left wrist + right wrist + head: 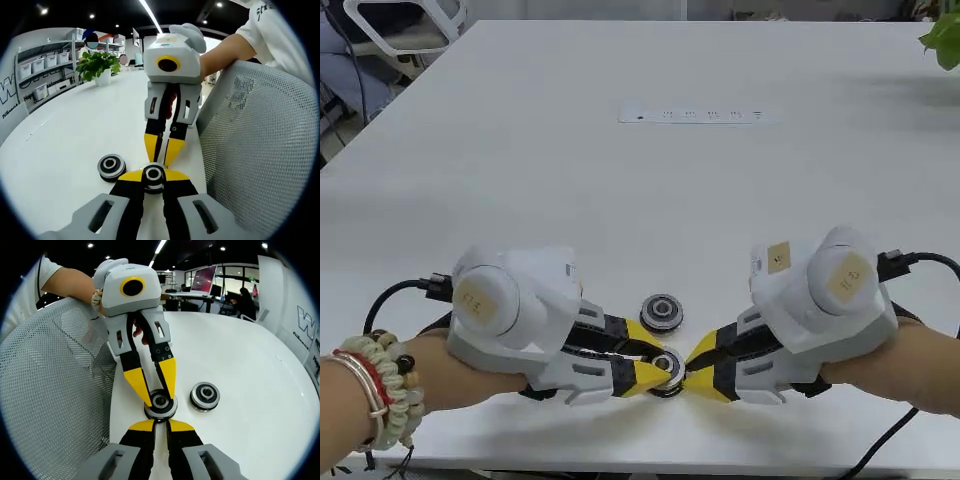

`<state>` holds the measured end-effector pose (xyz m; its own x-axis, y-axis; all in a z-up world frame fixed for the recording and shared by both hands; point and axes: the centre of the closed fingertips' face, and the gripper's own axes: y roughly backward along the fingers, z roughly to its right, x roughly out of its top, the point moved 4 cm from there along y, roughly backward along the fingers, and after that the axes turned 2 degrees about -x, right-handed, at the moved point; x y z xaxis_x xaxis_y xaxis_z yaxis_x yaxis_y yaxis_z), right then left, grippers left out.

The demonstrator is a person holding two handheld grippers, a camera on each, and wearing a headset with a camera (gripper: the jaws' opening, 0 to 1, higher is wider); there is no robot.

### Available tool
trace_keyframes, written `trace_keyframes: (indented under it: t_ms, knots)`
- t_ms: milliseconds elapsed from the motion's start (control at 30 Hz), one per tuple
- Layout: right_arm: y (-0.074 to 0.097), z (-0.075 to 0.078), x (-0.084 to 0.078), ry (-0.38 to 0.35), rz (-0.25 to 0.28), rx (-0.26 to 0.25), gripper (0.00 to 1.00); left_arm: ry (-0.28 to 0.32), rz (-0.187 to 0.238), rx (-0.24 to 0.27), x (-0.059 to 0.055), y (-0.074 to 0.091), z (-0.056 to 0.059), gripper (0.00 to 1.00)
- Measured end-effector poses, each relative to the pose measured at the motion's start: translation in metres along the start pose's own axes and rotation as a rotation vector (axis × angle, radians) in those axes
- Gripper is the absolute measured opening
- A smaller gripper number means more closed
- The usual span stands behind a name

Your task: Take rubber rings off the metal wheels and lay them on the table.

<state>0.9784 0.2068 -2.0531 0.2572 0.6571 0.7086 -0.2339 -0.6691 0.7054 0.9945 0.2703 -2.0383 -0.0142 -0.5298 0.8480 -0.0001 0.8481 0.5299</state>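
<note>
White table (620, 200) takes up most of the head view, with the work pulled close to its near edge, likely so both hands reach it without stretching. A mesh chair back (250, 150) sits just off that edge. The left gripper (655, 365) comes in from the left with its yellow jaw tips either side of a metal wheel (160, 402), closed on it and pinning it flat on the table, which reads as an anchor so the wheel can't slide or spin while the ring is worked. The right gripper (698, 368) faces it head-on from the opposite side, with a narrow slit between its jaws and its tips at the wheel's rim, where the black rubber ring (172, 410) sits. I can't tell if they have actually closed on the ring. The ring looks still seated, so peeling is not yet done. A second wheel (662, 311) lies flat just beyond, apart from both grippers, probably queued next.
</note>
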Motion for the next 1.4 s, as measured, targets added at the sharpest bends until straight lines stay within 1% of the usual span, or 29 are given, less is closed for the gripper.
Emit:
trace_keyframes:
  t_ms: [67, 100, 133, 167, 233, 267, 333, 367, 533, 633, 733, 967, 1167, 1400]
  knots:
    - [0.0, 0.0, 0.0, 0.003, -0.003, 0.0, 0.06, -0.001, 0.0, 0.0, 0.0, 0.0, 0.0, 0.08]
    - [0.0, -0.001, 0.0, 0.001, 0.002, 0.003, 0.1, -0.001, 0.0, 0.0, 0.0, 0.0, 0.0, 0.08]
    - [-0.002, -0.004, 0.002, -0.022, 0.02, 0.021, 0.18, -0.001, 0.001, 0.0, 0.0, 0.0, 0.0, 0.08]
    - [-0.002, -0.005, 0.002, -0.026, 0.021, 0.026, 0.22, -0.001, 0.001, 0.0, 0.0, 0.0, 0.0, 0.08]
    - [-0.004, -0.004, 0.003, 0.007, 0.011, 0.002, 0.23, -0.001, 0.001, 0.0, 0.0, 0.0, 0.0, 0.08]
    - [-0.006, -0.004, 0.004, 0.009, 0.016, -0.003, 0.23, -0.002, 0.001, 0.0, 0.0, 0.0, 0.001, 0.08]
    - [-0.008, -0.004, 0.008, -0.021, 0.05, -0.004, 0.26, -0.002, 0.002, 0.0, 0.0, 0.0, 0.001, 0.08]
    - [-0.008, -0.004, 0.009, -0.025, 0.054, 0.0, 0.27, -0.002, 0.001, 0.0, 0.0, 0.0, 0.001, 0.08]
    - [-0.006, -0.001, 0.009, -0.023, 0.052, -0.011, 0.23, -0.001, 0.003, 0.0, 0.0, 0.0, 0.001, 0.08]
    - [-0.004, -0.002, 0.008, 0.001, 0.044, -0.006, 0.21, -0.002, 0.003, -0.001, 0.0, -0.001, 0.001, 0.08]
    - [-0.003, -0.001, 0.007, 0.001, 0.036, -0.003, 0.2, -0.001, 0.004, -0.001, 0.0, -0.001, 0.001, 0.08]
    - [-0.001, -0.001, 0.005, -0.013, 0.034, 0.007, 0.2, 0.0, 0.007, -0.003, 0.001, -0.002, 0.002, 0.08]
    - [0.002, 0.0, 0.002, -0.046, 0.033, 0.019, 0.16, 0.001, 0.007, -0.003, 0.001, -0.002, 0.002, 0.08]
    - [0.002, -0.001, 0.002, -0.043, 0.026, 0.021, 0.15, 0.007, 0.01, -0.003, 0.001, -0.002, 0.002, 0.08]
